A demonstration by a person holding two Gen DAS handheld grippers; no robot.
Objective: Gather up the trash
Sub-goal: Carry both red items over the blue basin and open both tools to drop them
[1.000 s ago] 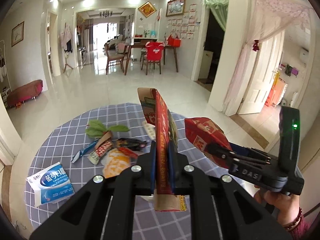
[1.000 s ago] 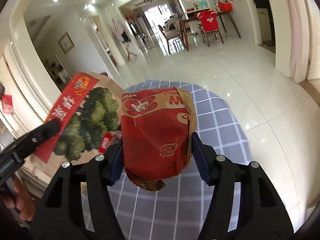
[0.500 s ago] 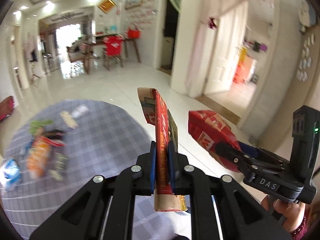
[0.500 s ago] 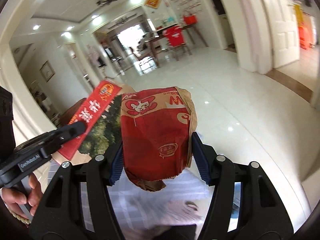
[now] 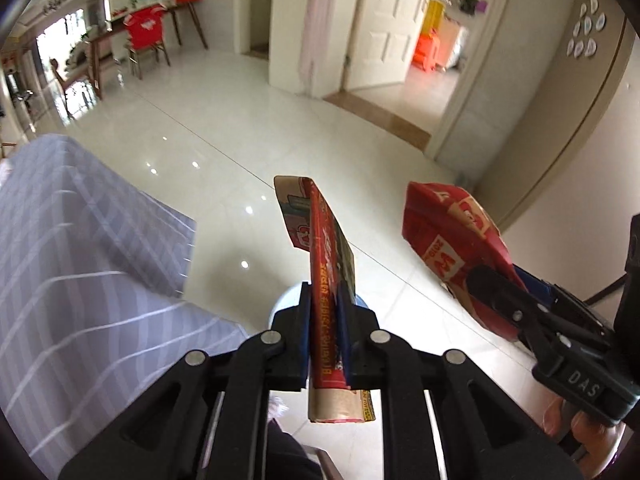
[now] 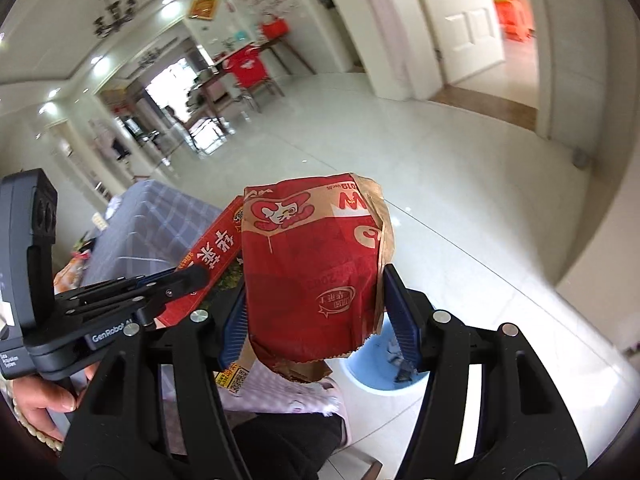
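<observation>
My left gripper [image 5: 325, 312] is shut on a flat red-and-brown paper food bag [image 5: 320, 256], held upright on edge. My right gripper [image 6: 316, 308] is shut on a crumpled red paper burger wrapper [image 6: 316, 272]. Both are held in the air beside the table, above the white tile floor. A light blue trash bin [image 6: 380, 364] stands on the floor below the right gripper, partly hidden by the wrapper; its rim peeks out behind the left fingers [image 5: 288, 300]. In the left wrist view the right gripper [image 5: 496, 284] with its wrapper [image 5: 452, 240] is at the right.
The round table with a grey checked cloth [image 5: 80, 264] is at the left, with some leftover trash [image 6: 76, 264] on it. A doorway [image 5: 400, 40] and a wall [image 5: 580, 128] lie ahead to the right. My legs [image 6: 288, 440] are below the grippers.
Both grippers have swung right, off the table and out over the floor, still holding their trash. The table has slid to the left and the blue bin has come into view below.
</observation>
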